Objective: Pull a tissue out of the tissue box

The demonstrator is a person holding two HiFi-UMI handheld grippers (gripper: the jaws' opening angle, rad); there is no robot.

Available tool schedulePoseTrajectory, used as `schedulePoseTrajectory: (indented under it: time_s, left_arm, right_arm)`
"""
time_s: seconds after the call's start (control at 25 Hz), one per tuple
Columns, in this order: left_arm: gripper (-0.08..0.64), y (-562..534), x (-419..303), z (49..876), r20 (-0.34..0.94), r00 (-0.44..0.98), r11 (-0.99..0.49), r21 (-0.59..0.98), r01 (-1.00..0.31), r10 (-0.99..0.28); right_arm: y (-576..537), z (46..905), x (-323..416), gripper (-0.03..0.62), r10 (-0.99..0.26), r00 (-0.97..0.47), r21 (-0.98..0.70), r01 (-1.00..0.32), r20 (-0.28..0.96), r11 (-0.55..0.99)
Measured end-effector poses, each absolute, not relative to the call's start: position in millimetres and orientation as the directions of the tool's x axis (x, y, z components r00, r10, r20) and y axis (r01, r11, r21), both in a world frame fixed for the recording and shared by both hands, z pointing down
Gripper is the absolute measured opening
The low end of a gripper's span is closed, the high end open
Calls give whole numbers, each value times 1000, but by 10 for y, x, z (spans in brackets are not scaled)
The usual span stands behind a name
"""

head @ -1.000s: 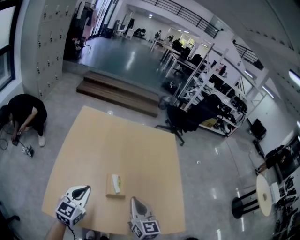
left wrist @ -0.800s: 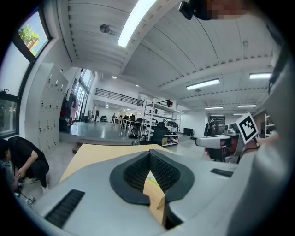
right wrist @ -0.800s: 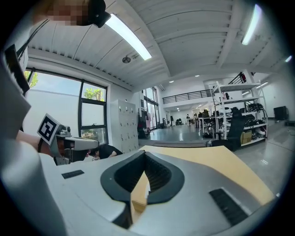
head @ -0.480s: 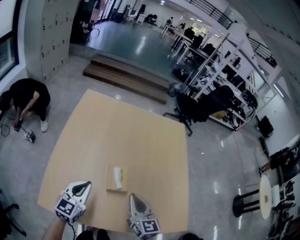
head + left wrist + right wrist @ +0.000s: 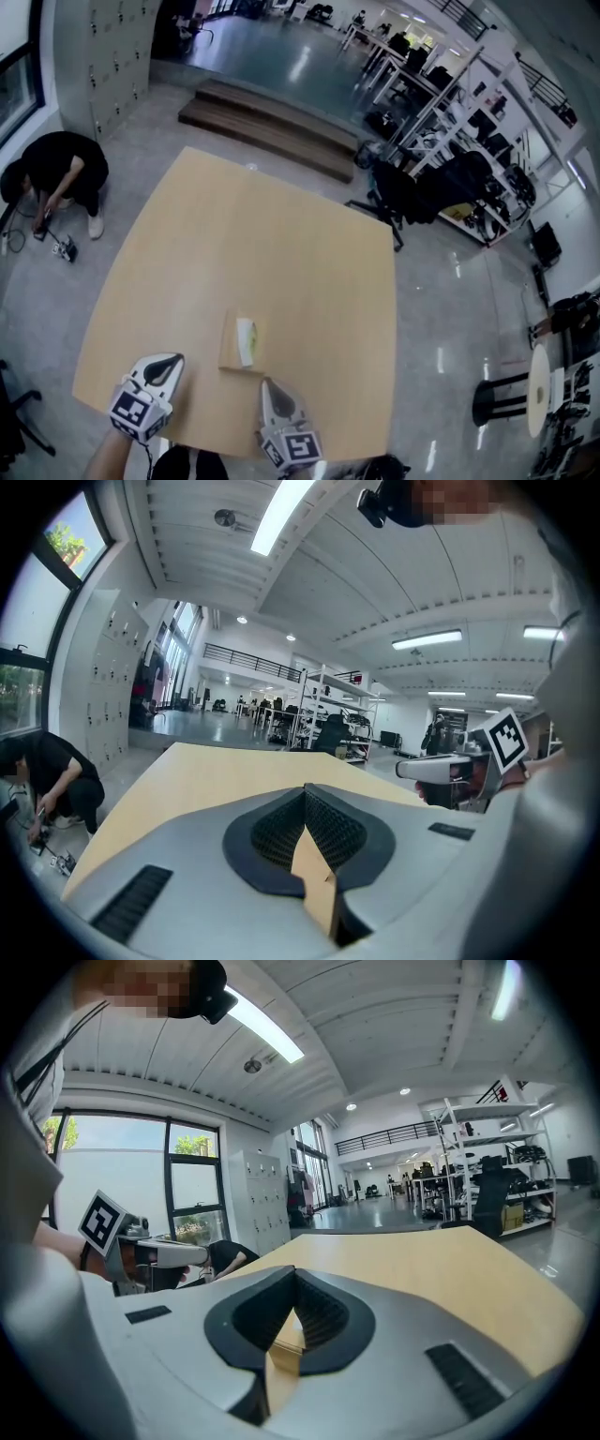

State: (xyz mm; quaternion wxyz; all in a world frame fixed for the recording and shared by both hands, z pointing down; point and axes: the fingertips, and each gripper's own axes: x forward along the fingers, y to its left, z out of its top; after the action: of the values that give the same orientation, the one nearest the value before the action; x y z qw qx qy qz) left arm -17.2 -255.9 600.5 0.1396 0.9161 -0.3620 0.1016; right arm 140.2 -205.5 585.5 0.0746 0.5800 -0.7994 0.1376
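The left hand-held gripper [image 5: 169, 360] and right hand-held gripper [image 5: 269, 385] are closed and empty, near the box [image 5: 232, 349]. Next, one should open and pinch the tissue [image 5: 247, 339].

Looking at a low, tan tissue box [image 5: 229, 349] here, lying flat on the wooden surface [image 5: 244, 234], pretty close to the near edge. Got a pale tissue [image 5: 247, 341] poking out the top slot, running lengthwise.
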Motion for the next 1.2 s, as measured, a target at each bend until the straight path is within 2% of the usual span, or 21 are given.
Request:
schedulePoseTrajectory:
  time_s: [0.84,1.04,1.2]
  left_arm:
    - [8,-2581,-84,6717,343,717,-698,201,-687,-607]
    - [8,-2577,-28,6744,348,716,-684,235,-691,-604]
    - [8,-2589,-63,6802,361,722,-708,198,-678,-590]
  right_arm:
    - [-2146,6530,1399,0,-880,-328,-180,-943,343,281]
    - [-2182,6575,1453,2,-888,-299,-188,-951,351,246]
    - [-2253,6568,1446,20,-892,-278,-160,-959,357,234]
